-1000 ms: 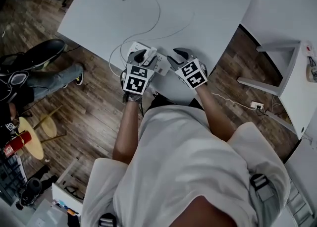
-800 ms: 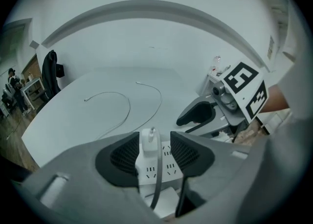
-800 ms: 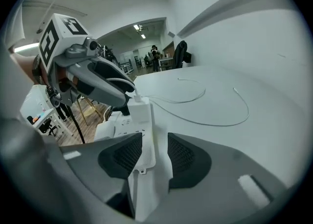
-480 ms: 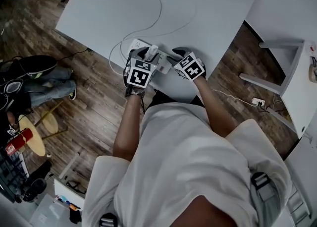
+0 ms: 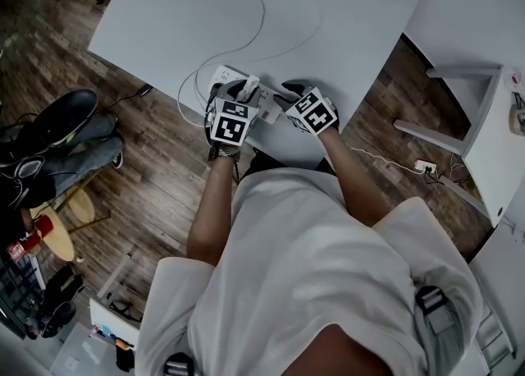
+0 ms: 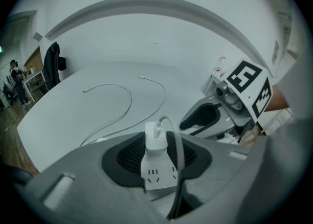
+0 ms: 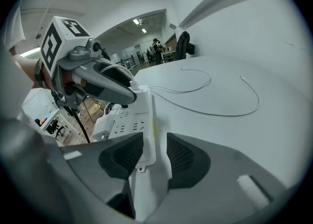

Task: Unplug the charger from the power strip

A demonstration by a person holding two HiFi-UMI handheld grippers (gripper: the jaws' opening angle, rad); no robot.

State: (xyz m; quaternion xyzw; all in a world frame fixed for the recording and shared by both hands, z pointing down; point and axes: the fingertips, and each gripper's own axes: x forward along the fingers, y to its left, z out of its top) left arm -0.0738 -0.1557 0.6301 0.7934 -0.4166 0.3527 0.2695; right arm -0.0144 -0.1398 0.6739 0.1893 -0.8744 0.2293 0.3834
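A white power strip (image 5: 221, 77) lies at the near edge of the white table (image 5: 353, 5). A white charger (image 6: 155, 140) is plugged into its top, and a thin cable (image 6: 177, 140) loops out of the charger. My left gripper (image 6: 157, 155) is closing on the charger, with a black pad against each side of it. My right gripper (image 7: 155, 152) stands open over the strip's near end (image 7: 139, 120). Its left pad is above the strip's top and its right pad is over the table beside the strip. The left gripper (image 7: 105, 83) also shows in the right gripper view.
A loose white cable (image 5: 262, 13) curls across the table beyond the strip. Another person's legs and shoes (image 5: 57, 132) are on the wood floor at the left, near a small round stool (image 5: 53, 231). A white shelf (image 5: 484, 120) and a floor socket (image 5: 425, 173) are at the right.
Both grippers have come down onto the power strip and stand closer together. The other person's legs at the left have shifted.
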